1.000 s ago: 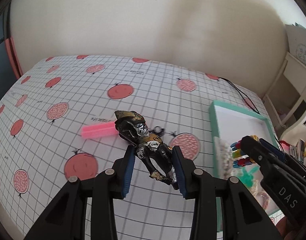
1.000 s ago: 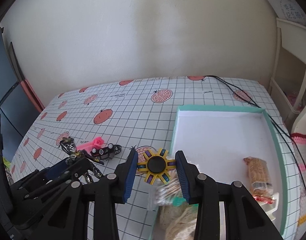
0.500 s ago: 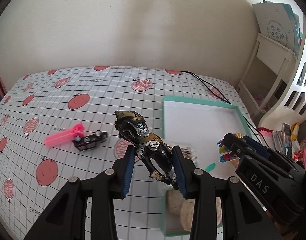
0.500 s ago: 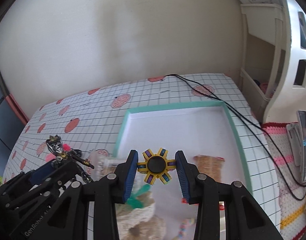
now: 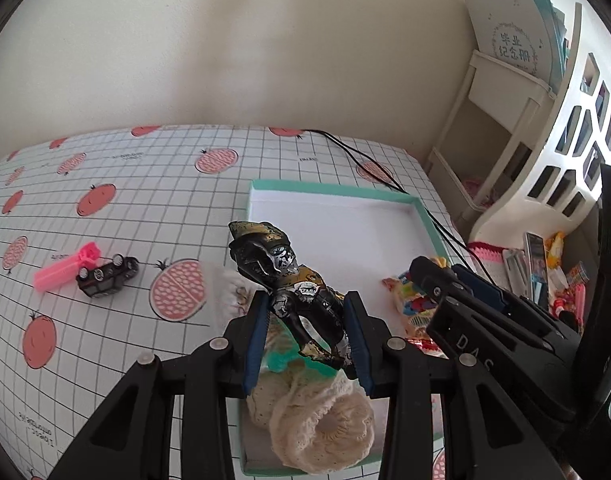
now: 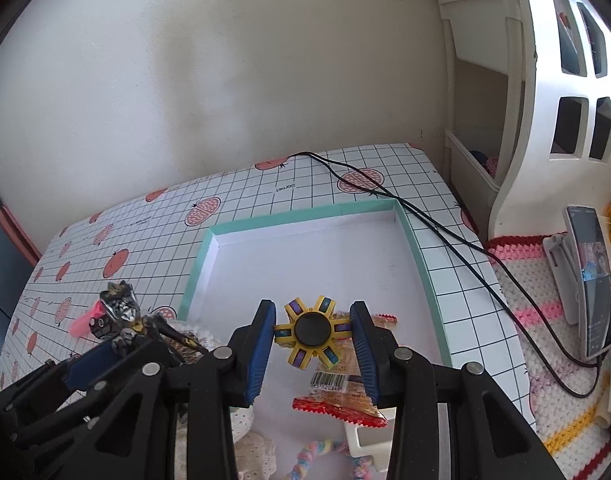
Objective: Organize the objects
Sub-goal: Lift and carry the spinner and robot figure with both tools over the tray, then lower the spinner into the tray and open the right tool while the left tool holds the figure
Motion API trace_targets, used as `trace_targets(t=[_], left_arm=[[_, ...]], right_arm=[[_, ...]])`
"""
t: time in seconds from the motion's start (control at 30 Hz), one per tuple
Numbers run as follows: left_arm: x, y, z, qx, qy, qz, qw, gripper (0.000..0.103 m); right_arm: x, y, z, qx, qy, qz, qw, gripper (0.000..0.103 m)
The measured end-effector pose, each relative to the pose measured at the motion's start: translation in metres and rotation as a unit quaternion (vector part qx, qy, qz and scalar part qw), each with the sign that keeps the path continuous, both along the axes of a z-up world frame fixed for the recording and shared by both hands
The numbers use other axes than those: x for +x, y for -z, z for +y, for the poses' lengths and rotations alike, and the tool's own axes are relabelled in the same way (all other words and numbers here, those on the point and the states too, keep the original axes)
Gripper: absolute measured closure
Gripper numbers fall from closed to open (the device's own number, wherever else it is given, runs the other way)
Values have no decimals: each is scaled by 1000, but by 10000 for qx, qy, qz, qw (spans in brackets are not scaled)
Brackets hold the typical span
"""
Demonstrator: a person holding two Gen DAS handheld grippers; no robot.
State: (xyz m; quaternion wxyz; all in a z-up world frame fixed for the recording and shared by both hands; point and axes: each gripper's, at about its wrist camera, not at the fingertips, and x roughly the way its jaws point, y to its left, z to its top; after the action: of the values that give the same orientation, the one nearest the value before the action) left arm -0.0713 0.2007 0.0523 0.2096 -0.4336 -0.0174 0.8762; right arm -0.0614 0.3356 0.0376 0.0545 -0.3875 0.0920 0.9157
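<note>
Gridded pomegranate-print tablecloth [image 5: 153, 184], cream wall [image 5: 265, 40], white shelf unit [image 6: 545, 100], teal-rimmed tray [image 6: 301, 216]

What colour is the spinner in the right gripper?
Yellow spinner with a black centre hub and blue-purple inserts in its arms; clearest in the right wrist view.

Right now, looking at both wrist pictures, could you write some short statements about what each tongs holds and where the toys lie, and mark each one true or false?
1. The left tongs are shut on the black-and-gold armoured toy figure. True.
2. The right tongs are open and hold nothing. False: they grip the yellow star-shaped fidget spinner.
3. The small black toy car lies inside the teal-rimmed white box. False: it lies on the checked tablecloth, beside the pink plastic piece.
4. A red-edged snack packet lies in the box. True.
</note>
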Motion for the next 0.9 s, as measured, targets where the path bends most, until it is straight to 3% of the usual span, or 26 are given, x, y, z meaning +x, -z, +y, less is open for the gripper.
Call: trace_targets(t=[0.43, 0.9], left_arm=[[2, 25, -1, -52, 186, -348, 9992, 63], [8, 33, 3, -294, 352, -207, 9987, 61]], right_arm=[[-2, 7, -15, 354, -172, -127, 9991, 62], [-5, 24, -15, 416, -201, -395, 9981, 62]])
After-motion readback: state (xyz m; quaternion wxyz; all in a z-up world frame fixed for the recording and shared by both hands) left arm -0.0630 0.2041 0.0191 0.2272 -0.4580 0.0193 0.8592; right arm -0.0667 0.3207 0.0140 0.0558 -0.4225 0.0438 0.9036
